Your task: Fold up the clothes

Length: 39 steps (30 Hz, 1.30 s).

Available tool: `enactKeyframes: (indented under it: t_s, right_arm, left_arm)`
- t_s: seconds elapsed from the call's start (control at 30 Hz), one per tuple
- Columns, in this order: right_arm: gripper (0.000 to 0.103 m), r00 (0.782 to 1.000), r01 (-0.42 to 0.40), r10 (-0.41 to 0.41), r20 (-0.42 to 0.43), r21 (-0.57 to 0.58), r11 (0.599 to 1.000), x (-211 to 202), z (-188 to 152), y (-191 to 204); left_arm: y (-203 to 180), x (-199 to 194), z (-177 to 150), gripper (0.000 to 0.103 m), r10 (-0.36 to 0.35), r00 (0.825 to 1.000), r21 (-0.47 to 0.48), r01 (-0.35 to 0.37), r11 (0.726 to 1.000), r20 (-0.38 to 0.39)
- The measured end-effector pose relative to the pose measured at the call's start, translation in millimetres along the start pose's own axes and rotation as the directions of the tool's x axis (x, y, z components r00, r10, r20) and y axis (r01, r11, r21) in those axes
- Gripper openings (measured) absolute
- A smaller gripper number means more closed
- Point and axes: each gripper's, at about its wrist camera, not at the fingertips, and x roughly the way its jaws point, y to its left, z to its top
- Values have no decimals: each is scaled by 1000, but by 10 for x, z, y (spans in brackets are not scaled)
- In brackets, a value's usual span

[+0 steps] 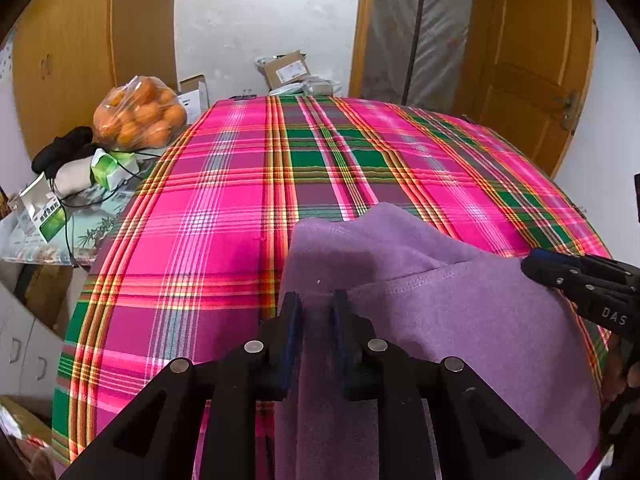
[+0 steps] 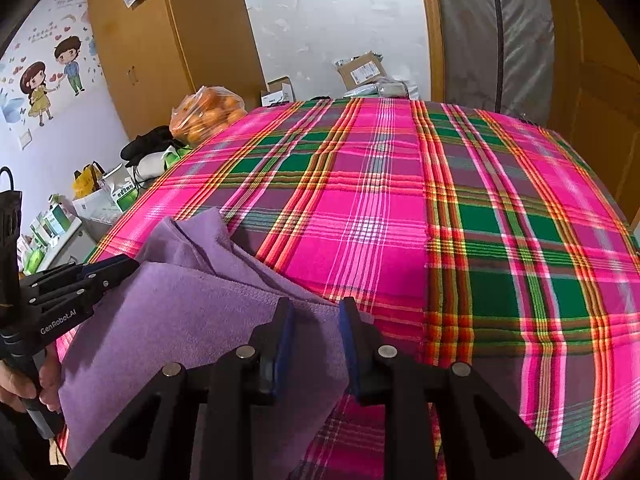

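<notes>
the purple garment (image 1: 460,320) lies bunched at the near edge of the counter (image 1: 224,216), which is covered in a pink and green plaid cloth. the left tool (image 1: 316,300) is clamped on a fold at the garment's left side, and the right tool (image 2: 316,312) grips the cloth edge at its right side. a bag of oranges (image 1: 140,114) sits far left, beside the counter

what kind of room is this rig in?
Likely a lived-in home room, perhaps a bedroom: wooden wardrobe, cartoon couple wall sticker, bag of oranges beside the plaid-covered surface.
</notes>
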Motion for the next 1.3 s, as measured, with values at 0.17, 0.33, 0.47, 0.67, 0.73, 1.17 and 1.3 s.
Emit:
enactKeyframes:
  t_s: [0.17,0.33,0.47,0.67,0.73,1.17,1.3]
  right_arm:
    - [24,998,-49,51,48,-35,998,-333,-194,117]
    - [24,989,-119,129,78,-122,985,-656,-521,354]
    - [24,979,-166,186,89,-193,967,-867,-729,532]
    - [24,972,-188,217,92,-254,949,-965,-926,672]
    - [24,971,-188,219,93,-264,946,-975,-973,706]
    - [23,976,-160,203,82,-364,918,-908,-1063,822]
    - [25,980,-126,171,104,-341,931,-910,-933,742]
  left_arm:
    - [40,-293,-131,18,-36,999,-7,36,999,32]
    - [-104,-491,-373,18,-99,994,32,98,995,50]
    - [-219,-650,-566,18,-150,987,64,146,987,62]
    - [-404,-839,-816,18,-218,973,113,209,971,71]
    - [-482,-839,-848,18,-228,971,130,218,967,66]
    - [-525,-899,-890,18,-222,971,139,209,968,92]
    - [-312,-767,-853,18,-164,984,85,158,984,71]
